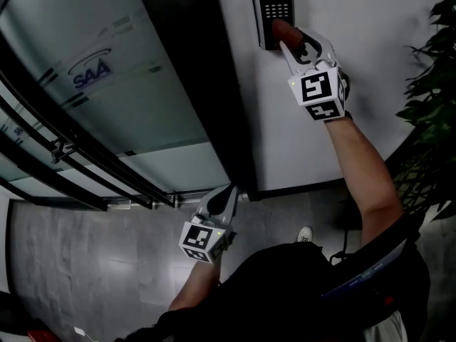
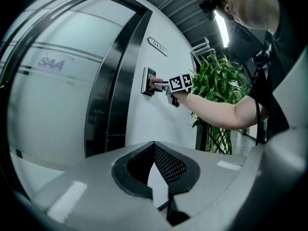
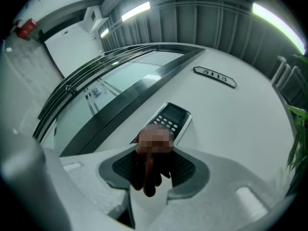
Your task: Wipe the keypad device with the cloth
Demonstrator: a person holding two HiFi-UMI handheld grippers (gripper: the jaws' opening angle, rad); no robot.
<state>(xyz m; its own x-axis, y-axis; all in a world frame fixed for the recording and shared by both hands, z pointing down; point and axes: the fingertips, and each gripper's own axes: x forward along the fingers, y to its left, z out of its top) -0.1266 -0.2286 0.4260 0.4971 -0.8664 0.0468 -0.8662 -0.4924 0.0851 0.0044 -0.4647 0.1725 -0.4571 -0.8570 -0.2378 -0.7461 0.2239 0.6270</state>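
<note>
**Cloth Pressed to Wall Keypad**

The keypad (image 1: 272, 9) sat on a white wall (image 1: 370, 63), just beside a dark door frame (image 1: 206, 84). A dark reddish cloth (image 1: 283, 30) lay against its lower part, below the keys. The right gripper (image 1: 288, 41) had its jaws clamped on that cloth, with the bunched fabric filling the gap between the pads in the right gripper view. The arm behind it reached up and out toward the wall.

The left gripper (image 1: 226, 194) hung low, well apart from the keypad, over a grey floor (image 1: 92, 262). Its jaws met at the tips with nothing between them.

A frosted glass door (image 1: 107, 70) stood left of the frame. A number plate (image 3: 215, 77) was fixed to the wall near the keypad, and a green plant (image 1: 434, 84) stood at the right.
</note>
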